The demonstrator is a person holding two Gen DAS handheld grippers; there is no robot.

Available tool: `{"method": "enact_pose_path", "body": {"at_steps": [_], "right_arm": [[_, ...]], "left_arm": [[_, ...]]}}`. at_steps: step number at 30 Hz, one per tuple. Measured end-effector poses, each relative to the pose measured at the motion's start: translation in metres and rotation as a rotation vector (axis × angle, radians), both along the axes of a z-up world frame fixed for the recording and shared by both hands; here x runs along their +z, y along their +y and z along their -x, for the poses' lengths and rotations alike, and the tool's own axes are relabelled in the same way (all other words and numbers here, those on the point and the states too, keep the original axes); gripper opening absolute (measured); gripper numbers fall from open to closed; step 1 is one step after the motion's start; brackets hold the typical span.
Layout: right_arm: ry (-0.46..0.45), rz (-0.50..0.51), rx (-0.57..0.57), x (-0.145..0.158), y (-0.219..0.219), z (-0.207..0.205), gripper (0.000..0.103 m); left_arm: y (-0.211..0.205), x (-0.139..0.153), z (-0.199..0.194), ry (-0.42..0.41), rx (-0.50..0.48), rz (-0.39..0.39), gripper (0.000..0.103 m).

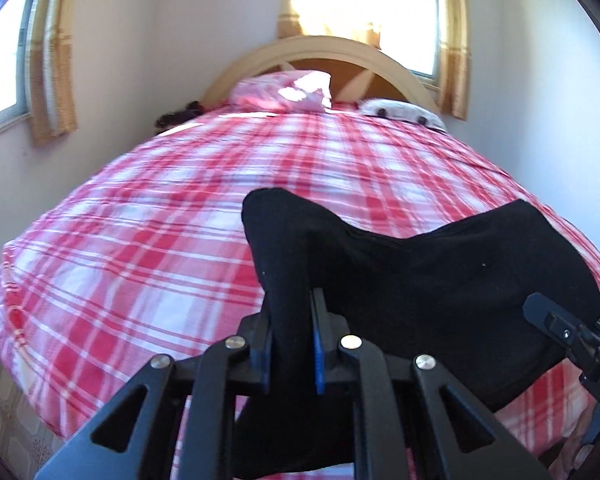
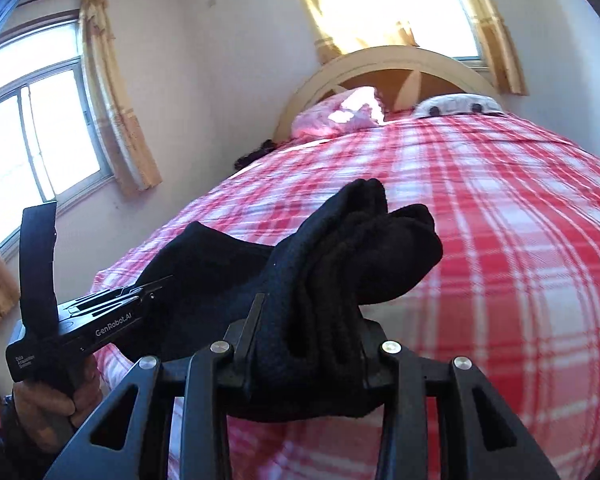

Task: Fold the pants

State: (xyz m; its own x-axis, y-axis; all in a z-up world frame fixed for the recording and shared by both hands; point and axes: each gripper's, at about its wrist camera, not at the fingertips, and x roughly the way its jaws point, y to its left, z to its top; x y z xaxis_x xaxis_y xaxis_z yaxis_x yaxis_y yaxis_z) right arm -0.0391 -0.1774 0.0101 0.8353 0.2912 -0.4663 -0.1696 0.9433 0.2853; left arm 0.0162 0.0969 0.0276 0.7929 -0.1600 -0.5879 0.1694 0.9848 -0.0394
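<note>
Setting: a bed [image 1: 148, 208] under a red and white checked sheet, with a curved cream headboard [image 1: 320, 50] at its far end.
Pants: black pants [image 1: 440, 264], lifted off the sheet near the foot end of the bed and hanging between the two grippers.
Left gripper: the left gripper [image 1: 292, 320] is clamped on a thin fold of the pants, its blue-edged pads pressed close together on the cloth.
Right gripper: the right gripper [image 2: 312, 320] is clamped on a thick bunch of the pants, its jaws held partly apart by the wad of fabric, which spills up and over them.
Hand: a hand [image 2: 56, 400] grips the handle of the left gripper, seen from the right wrist view at the left side.
Head end of the bed: a pink pillow [image 1: 284, 94] by the headboard, a pale spotted cushion [image 1: 400, 112] beside it toward the right corner.
Room: white walls, windows with yellow curtains [image 2: 116, 96], bright sun behind the headboard.
</note>
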Motion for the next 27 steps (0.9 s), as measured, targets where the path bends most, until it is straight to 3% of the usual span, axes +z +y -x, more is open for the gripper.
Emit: {"method": "enact_pose_path", "body": {"at_steps": [6,13,18,21,22,25,27], "right_arm": [[-0.035,0.006,0.123,-0.001,0.059,-0.054,0.037],[0.104,-0.069,0.193,-0.047,0.105,-0.108,0.038],[0.151,-0.1,0.142,-0.07,0.101,-0.119,0.046],[0.191,-0.136,0.104,-0.078,0.091,-0.119,0.066],[0.214,-0.163,0.092,-0.082,0.085,-0.12,0.069],[0.211,-0.23,0.1,-0.083,0.073,-0.115,0.069],[0.202,-0.211,0.078,-0.08,0.074,-0.11,0.069]], "left_arm": [[0.045,-0.005,-0.023,-0.021,0.153,-0.048,0.016],[0.08,-0.029,-0.032,-0.051,0.347,-0.224,0.013],[0.091,-0.055,-0.038,0.035,0.362,-0.219,0.015],[0.083,-0.064,-0.035,0.029,0.364,-0.271,0.018],[0.081,-0.065,-0.034,0.027,0.366,-0.283,0.019],[0.079,-0.064,-0.033,0.024,0.365,-0.299,0.022],[0.082,-0.062,-0.033,0.024,0.383,-0.302,0.035]]}}
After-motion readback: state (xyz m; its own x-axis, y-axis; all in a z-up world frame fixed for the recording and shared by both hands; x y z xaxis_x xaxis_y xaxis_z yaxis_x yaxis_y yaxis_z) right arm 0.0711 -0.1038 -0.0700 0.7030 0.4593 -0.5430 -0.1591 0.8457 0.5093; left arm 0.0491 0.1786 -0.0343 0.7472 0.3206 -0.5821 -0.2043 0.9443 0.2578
